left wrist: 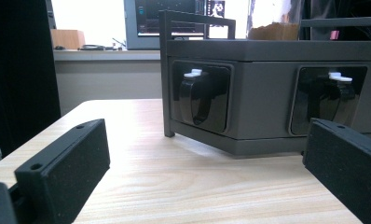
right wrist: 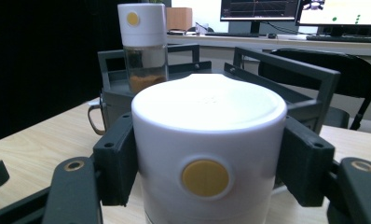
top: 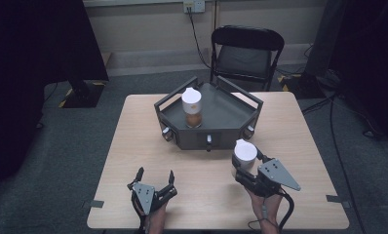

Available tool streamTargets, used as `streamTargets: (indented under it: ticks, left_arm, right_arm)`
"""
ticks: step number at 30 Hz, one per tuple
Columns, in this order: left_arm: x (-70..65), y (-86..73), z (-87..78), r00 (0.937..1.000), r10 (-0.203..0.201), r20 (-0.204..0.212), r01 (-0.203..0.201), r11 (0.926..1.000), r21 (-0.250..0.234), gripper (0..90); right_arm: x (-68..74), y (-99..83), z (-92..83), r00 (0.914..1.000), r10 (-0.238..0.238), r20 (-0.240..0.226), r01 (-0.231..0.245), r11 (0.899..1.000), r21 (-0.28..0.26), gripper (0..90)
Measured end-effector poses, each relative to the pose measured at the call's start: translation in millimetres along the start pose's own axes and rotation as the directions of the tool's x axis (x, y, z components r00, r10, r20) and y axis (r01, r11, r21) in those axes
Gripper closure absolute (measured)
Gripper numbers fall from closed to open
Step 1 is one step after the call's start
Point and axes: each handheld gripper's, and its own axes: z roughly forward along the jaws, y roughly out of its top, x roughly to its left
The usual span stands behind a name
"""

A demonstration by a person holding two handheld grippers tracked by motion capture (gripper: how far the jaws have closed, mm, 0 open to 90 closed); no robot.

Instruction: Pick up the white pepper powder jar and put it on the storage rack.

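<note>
A jar with a white lid (top: 245, 152) is clamped between the jaws of my right gripper (top: 246, 162), which is shut on it just in front of the grey railed tray (top: 231, 114). In the right gripper view the lid (right wrist: 207, 140) with its yellow dot sits between the black pads (right wrist: 116, 158). A second white-lidded jar (top: 192, 108) with brown contents stands upright in the tray, also seen behind the held one (right wrist: 144, 46). My left gripper (top: 156, 174) rests open near the front of the table, its jaws wide apart (left wrist: 207, 177) and facing the tray's front wall (left wrist: 263, 79).
The tray's front faces carry recessed black knobs (left wrist: 200, 95). A black folding chair (top: 245, 51) stands beyond the table's far edge. Cables run across the floor at the right. Bare wooden tabletop (top: 133, 141) lies left of the tray and between the grippers.
</note>
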Motion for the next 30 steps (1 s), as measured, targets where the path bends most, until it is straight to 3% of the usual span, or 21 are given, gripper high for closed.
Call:
streamTargets:
  ticks: [17,21,23,30]
  left_arm:
    - [0.0,0.1,0.0,1.0,0.0,0.0,0.0,1.0,0.001,0.2]
    - [0.0,0.2,0.0,1.0,0.0,0.0,0.0,1.0,0.001,0.3]
    - [0.1,0.2,0.0,1.0,0.0,0.0,0.0,1.0,0.001,0.3]
    - [0.1,0.2,-0.1,1.0,0.0,0.001,0.0,1.0,0.001,0.2]
  right_arm:
    - [-4.0,33.1,30.4,0.9994,-0.017,-0.031,0.016,0.999,-0.032,30.2]
    - [-9.0,42.0,39.9,0.9983,0.006,-0.059,-0.008,0.999,-0.04,30.2]
    - [-5.6,45.4,43.9,0.999,-0.013,-0.042,0.012,0.999,-0.041,30.2]
    - [-5.1,58.5,58.7,0.9994,-0.016,-0.029,0.015,0.999,-0.046,30.2]
